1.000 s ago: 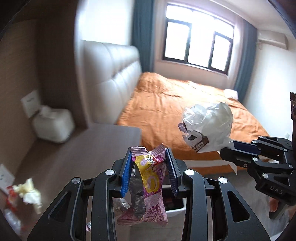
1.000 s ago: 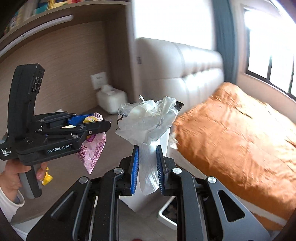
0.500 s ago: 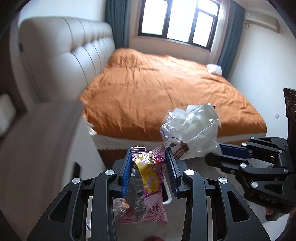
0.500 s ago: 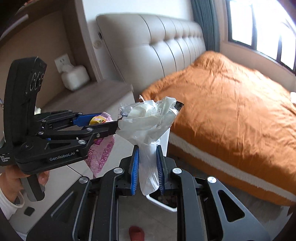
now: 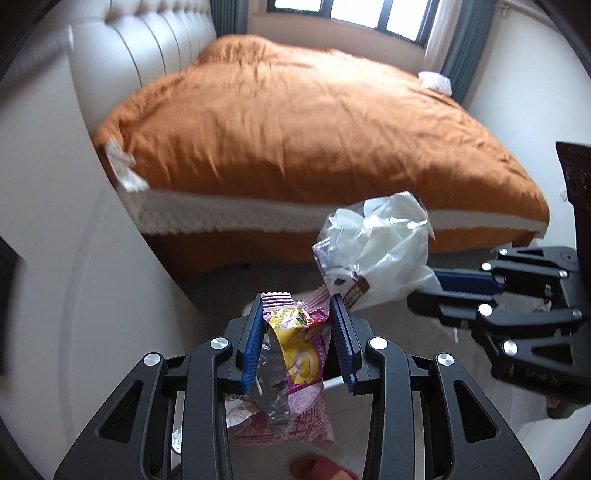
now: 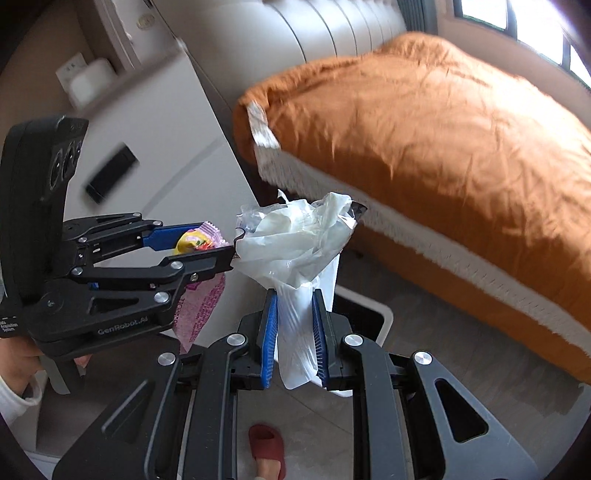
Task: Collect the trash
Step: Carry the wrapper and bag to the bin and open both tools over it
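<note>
My left gripper (image 5: 297, 306) is shut on a bunch of snack wrappers (image 5: 295, 354), pink, yellow and silver, which hang down between its blue pads. My right gripper (image 6: 293, 299) is shut on a crumpled white and clear plastic bag (image 6: 295, 243) that puffs out above its pads. Both point steeply down at the floor. In the left wrist view the right gripper (image 5: 424, 291) holds the plastic bag (image 5: 376, 243) just right of my wrappers. In the right wrist view the left gripper (image 6: 231, 247) with its wrappers (image 6: 201, 306) sits close on the left. A white trash bin (image 6: 373, 314) stands on the floor below, mostly hidden.
An orange-covered bed (image 5: 314, 122) with a padded cream headboard (image 6: 314, 29) fills the far side. A white cabinet (image 6: 147, 122) with a dark handle stands left. A foot in a red slipper (image 6: 267, 452) is on the tiled floor below the grippers.
Both grippers have dropped from desk height toward the floor beside the bed and tilted further down. The desk top has left view; the bin and slipper have come in. Both grips are unchanged.
</note>
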Demonstrator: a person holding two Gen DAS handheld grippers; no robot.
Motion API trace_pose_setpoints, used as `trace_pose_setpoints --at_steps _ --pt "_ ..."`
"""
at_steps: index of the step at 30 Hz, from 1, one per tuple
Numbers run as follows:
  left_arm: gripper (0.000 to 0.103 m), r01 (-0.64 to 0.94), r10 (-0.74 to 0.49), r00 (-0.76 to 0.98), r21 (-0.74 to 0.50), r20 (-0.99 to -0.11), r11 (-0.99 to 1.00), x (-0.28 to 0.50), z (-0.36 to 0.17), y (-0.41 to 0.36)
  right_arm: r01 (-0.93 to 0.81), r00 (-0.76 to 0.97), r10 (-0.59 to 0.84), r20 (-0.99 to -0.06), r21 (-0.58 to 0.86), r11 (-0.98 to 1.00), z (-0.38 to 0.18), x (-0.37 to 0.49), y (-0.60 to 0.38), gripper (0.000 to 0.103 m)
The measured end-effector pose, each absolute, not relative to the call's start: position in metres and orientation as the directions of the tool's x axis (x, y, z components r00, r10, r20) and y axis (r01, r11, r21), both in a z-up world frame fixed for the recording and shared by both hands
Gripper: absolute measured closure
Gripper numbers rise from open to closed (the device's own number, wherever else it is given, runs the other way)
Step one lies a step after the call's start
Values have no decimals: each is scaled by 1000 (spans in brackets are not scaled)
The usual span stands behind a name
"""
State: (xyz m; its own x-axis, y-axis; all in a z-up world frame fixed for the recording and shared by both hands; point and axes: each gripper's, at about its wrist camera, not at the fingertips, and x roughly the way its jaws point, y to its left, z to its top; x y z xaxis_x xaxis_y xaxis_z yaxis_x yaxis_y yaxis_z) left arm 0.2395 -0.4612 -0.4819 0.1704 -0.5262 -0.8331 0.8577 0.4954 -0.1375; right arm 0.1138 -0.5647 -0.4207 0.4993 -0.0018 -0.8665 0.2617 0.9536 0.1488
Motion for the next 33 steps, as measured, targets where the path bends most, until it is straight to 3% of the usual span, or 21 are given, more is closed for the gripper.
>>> trace_pose_setpoints --at_steps 13,14,15,17,18,19,21,27,33 --pt "68 849 -434 26 -209 -901 485 251 -649 -495 290 349 96 -932 205 935 -564 130 -592 82" --pt "61 849 -420 13 -212 -907 484 252 -662 -499 288 342 109 -933 215 933 -572 132 -593 82" --pt "28 850 -414 9 -211 -910 483 252 -669 -500 285 324 126 -937 224 932 -582 136 -595 77" --pt "5 849 -358 45 -152 -933 506 252 -691 -504 292 303 126 -945 218 931 -599 139 -598 55" --pt "5 851 -352 12 -175 -936 495 253 -703 -505 298 292 108 -950 198 934 -605 140 -599 18" --pt "5 846 -343 3 -181 -939 502 253 -708 -504 301 290 73 -954 164 940 -611 139 -600 4" --pt "5 840 -325 15 -164 -946 517 255 -717 -504 300 286 81 -955 169 939 -617 136 -602 4" --pt "5 843 -358 72 -135 -931 520 254 -680 -494 322 371 24 -928 153 934 -567 123 -593 4" --pt "5 836 -444 149 -128 -884 534 252 -574 -483 315 496 -19 -868 159 935 -469 116 -572 4"
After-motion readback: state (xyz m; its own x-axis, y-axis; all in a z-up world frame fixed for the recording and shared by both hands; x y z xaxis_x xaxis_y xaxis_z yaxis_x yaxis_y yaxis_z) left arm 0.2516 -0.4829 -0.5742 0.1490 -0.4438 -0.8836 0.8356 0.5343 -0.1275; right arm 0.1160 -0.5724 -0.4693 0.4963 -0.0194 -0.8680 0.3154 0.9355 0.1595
